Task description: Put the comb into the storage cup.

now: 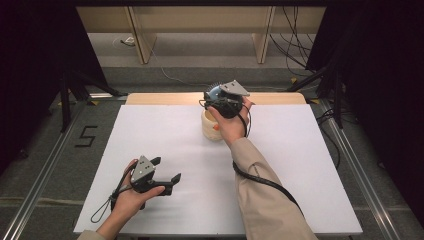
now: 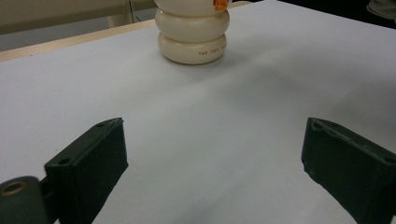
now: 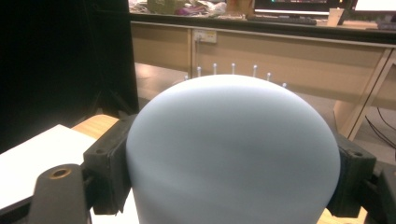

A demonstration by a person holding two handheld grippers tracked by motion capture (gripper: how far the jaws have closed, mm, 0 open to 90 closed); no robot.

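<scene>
worktop: a white rectangular board [image 1: 165, 135] with a pale wooden strip [image 1: 160, 98] along its far edge.
floor: grey carpet [image 1: 35, 165] around the worktop, with a black figure "5" [image 1: 86, 136] marked at the left.
rails: silver metal bars [image 1: 42, 172] lying along both sides.
background: a light wooden counter [image 3: 299, 56]; black cables [image 1: 295, 45] hang at its right.

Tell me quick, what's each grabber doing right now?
Left gripper: open, holding nothing, jaws wide apart above the white table.
Right gripper: shut on a pale blue rounded thing with little bristles along its far edge.
</scene>
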